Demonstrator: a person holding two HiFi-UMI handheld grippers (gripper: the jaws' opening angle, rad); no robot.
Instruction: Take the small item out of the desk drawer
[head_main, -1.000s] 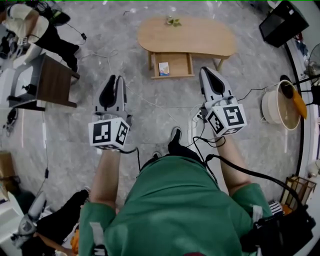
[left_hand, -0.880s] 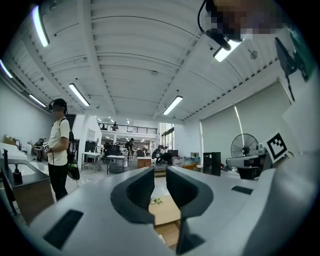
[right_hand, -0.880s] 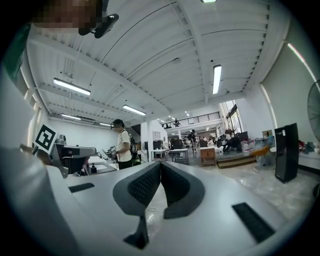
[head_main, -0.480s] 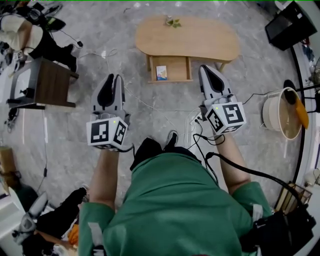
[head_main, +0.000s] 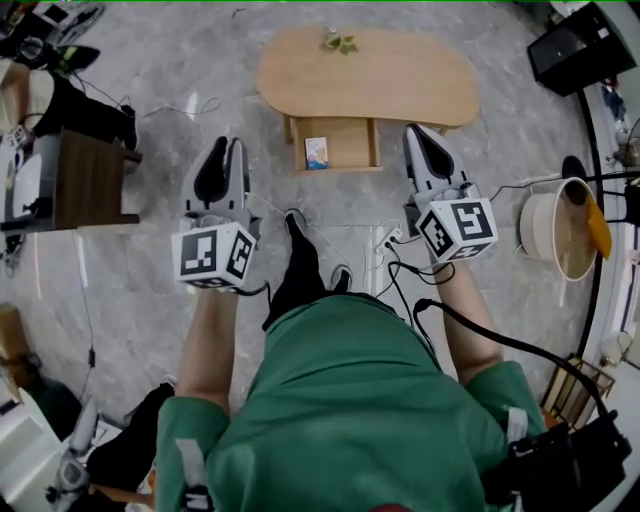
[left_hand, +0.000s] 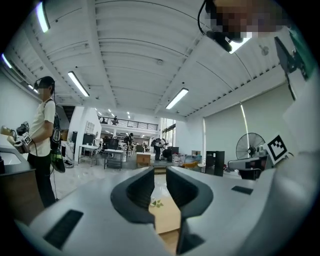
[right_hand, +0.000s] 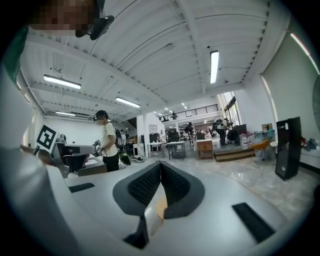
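Evidently approach step: both grippers hung well short of desk (head_main: 400, 80). Drawer (head_main: 350, 140) stood open, small item (head_main: 316, 152) lay in its left part. Left gripper (head_main: 228, 158) slightly parted, empty; right gripper (head_main: 418, 145) clenched, empty. Next move called for closing in, lowering, spreading jaws round item.

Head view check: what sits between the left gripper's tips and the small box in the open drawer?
In the head view, only bare marble floor and the drawer side wall separate the left gripper from the small box.

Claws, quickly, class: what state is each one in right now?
Left claw: slightly open, nothing between its jaws.
Right claw: shut, holding nothing.
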